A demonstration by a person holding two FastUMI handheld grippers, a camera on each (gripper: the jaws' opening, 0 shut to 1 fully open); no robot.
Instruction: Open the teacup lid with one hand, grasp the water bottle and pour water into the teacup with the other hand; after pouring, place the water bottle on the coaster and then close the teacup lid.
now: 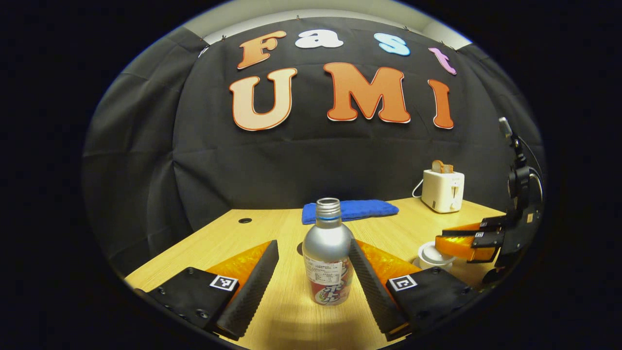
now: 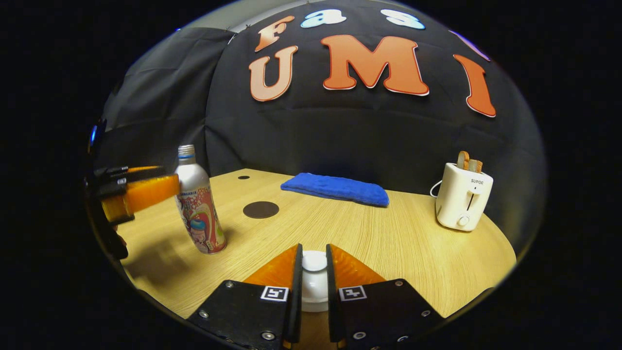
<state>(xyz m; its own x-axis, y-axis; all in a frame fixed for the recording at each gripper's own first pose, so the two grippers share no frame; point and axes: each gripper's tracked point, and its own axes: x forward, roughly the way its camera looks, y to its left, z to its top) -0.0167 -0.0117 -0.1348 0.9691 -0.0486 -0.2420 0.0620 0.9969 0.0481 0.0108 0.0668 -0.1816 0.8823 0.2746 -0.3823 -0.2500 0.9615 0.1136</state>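
While the teacup lid [image 2: 314, 261] sits pinched by its knob between the narrowed fingers of the right gripper [image 2: 314, 265], the white teacup [image 1: 434, 256] beneath it stands on the wooden table [image 2: 398, 253], its lid apparently not yet lifted. Off to that gripper's left, the uncapped water bottle [image 1: 328, 253] stands upright between the wide-spread fingers of the left gripper [image 1: 313, 257], which flank it without touching, seemingly lined up for a grasp once the cup is open. Beyond the bottle lies the dark round coaster [image 2: 261, 209], bare and ready to receive it after pouring. Farther back, a blue cloth [image 2: 336, 188] and a white toaster [image 2: 463, 196] holding bread stand well apart from the work.
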